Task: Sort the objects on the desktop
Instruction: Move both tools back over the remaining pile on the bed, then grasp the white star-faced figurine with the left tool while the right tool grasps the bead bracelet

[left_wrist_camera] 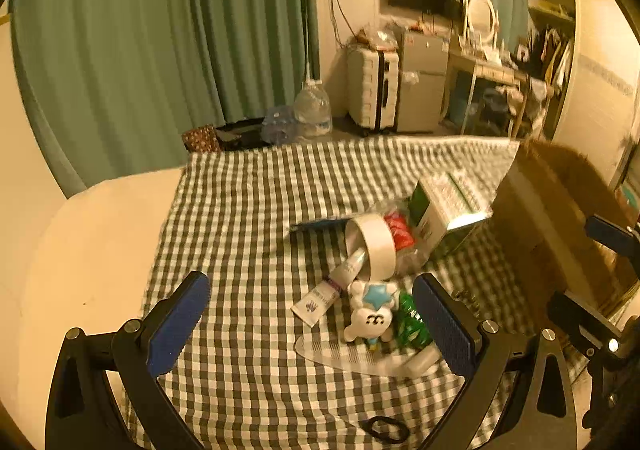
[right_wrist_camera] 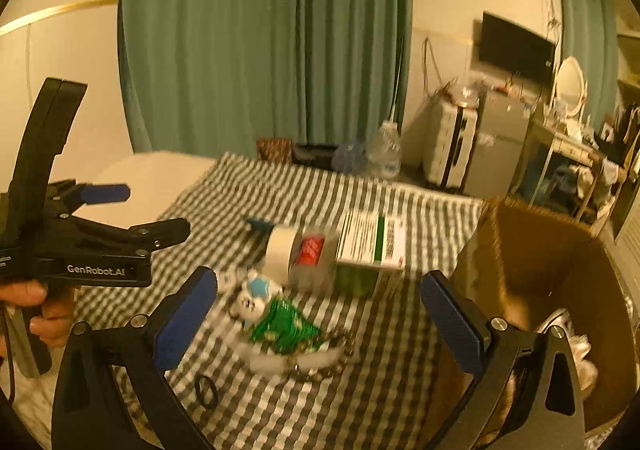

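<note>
- Left wrist view: the left hand-held gripper [left_wrist_camera: 310, 324] hovers above the checked cloth [left_wrist_camera: 248, 217] on the desk, its blue pads spread wide and holding nothing. Between and just beyond them lies a jumble: a white toy figure with a blue star [left_wrist_camera: 370, 312], a tube [left_wrist_camera: 332, 286] poking from a tape roll [left_wrist_camera: 374, 248], a green packet [left_wrist_camera: 410, 320]. Best to come down on one item only, likely the toy, and close around its middle

- Right wrist view: the right hand-held gripper [right_wrist_camera: 318, 314] is likewise spread and empty, angled down at the same pile, with a cardboard box [right_wrist_camera: 560, 270] standing open just to its right. A hand [right_wrist_camera: 44, 310] grips the other tool's handle at the left edge
</note>
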### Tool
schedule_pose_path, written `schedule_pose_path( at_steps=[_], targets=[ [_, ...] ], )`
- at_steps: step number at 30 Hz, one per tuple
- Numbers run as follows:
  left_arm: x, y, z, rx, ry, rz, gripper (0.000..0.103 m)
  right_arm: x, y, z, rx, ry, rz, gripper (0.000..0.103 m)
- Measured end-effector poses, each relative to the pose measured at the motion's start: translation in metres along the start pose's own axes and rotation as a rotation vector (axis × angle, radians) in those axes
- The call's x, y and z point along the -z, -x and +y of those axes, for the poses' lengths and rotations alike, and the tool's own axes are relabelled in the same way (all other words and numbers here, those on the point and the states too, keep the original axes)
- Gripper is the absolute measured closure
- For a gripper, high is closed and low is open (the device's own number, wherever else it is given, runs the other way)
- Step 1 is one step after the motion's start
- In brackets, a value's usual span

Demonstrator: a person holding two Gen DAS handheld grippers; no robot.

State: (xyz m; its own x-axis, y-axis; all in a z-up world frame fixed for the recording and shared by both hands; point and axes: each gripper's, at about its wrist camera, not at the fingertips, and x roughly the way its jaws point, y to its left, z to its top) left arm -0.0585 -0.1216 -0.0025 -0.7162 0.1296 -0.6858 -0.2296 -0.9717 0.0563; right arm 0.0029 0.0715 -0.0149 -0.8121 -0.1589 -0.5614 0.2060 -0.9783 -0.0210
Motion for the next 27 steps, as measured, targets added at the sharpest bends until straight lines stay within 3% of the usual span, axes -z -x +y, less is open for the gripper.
schedule_pose_path(
  at_steps=[5, 9, 12, 14, 19, 22, 27],
  targets=[
    [0.008, -0.026, -0.001, 0.025, 0.005, 0.053, 0.000, 0.015, -0.026, -0.003, -0.023, -0.013, 0.088, 0.013],
    [0.013, -0.047, -0.006, -0.021, -0.027, 0.077, 0.000, 0.026, -0.043, -0.007, -0.043, -0.034, 0.134, 0.014],
    [0.016, -0.064, -0.007, -0.015, -0.023, 0.097, 0.001, 0.035, -0.056, -0.011, -0.048, -0.052, 0.177, 0.014],
    [0.018, -0.073, -0.009, -0.001, -0.019, 0.116, 0.004, 0.041, -0.066, -0.014, -0.051, -0.062, 0.213, 0.023],
    [0.027, -0.097, -0.022, 0.039, -0.041, 0.154, 0.006, 0.058, -0.090, -0.022, -0.032, -0.069, 0.291, 0.032],
    [0.033, -0.111, -0.030, 0.047, -0.060, 0.187, 0.009, 0.065, -0.100, -0.029, -0.030, -0.099, 0.334, 0.045],
    [0.041, -0.124, -0.041, 0.061, -0.086, 0.213, 0.009, 0.073, -0.109, -0.036, -0.060, -0.137, 0.369, 0.046]
  ],
)
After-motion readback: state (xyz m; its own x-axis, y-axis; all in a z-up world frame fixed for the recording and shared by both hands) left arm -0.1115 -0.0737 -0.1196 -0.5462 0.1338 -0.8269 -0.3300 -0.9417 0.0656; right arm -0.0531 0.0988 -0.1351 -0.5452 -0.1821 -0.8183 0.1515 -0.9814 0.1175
